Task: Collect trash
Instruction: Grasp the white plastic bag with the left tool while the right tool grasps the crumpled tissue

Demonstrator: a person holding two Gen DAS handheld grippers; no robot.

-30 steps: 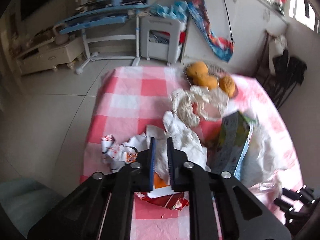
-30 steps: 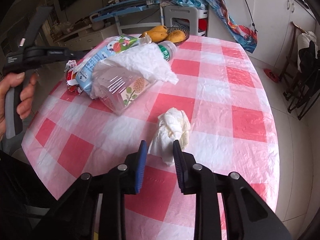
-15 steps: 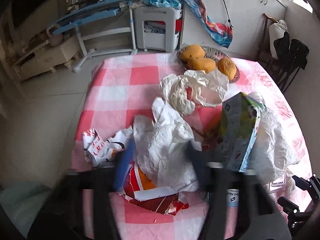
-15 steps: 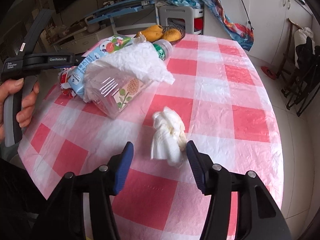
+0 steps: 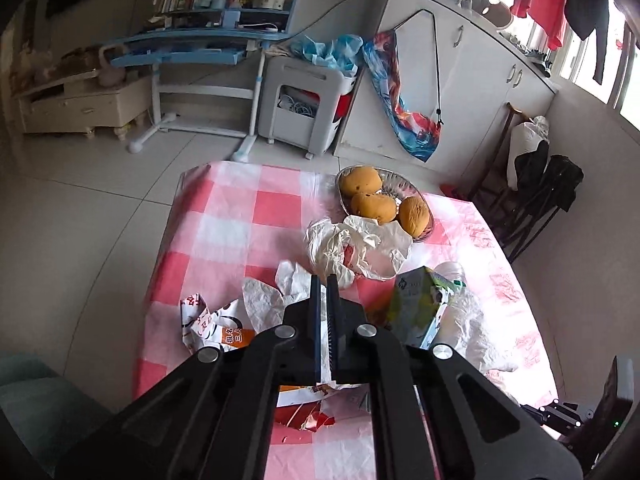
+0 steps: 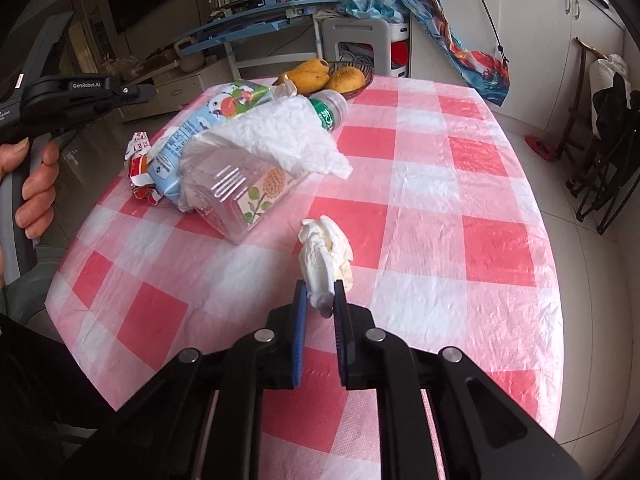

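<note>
A heap of trash lies on the pink checked tablecloth [image 6: 440, 184]: white crumpled paper [image 5: 272, 300], a red and white wrapper [image 5: 208, 320], a green and blue carton [image 5: 420, 308], a clear plastic box [image 6: 240, 196] and a green-capped bottle [image 6: 328, 112]. My left gripper [image 5: 323, 284] is shut on the white paper above the heap. My right gripper [image 6: 320, 292] is shut on a crumpled white tissue [image 6: 326, 252], apart from the heap at the table's middle.
A metal bowl of mangoes [image 5: 380, 200] stands at the far side of the table, with a crumpled white bag [image 5: 360, 248] beside it. A blue desk [image 5: 192, 48], a grey cabinet [image 5: 304, 112] and folded black chairs [image 5: 540, 200] stand around the table.
Both grippers opened half a second ago and have closed again. The left now pinches the white paper; the right now pinches the tissue.
</note>
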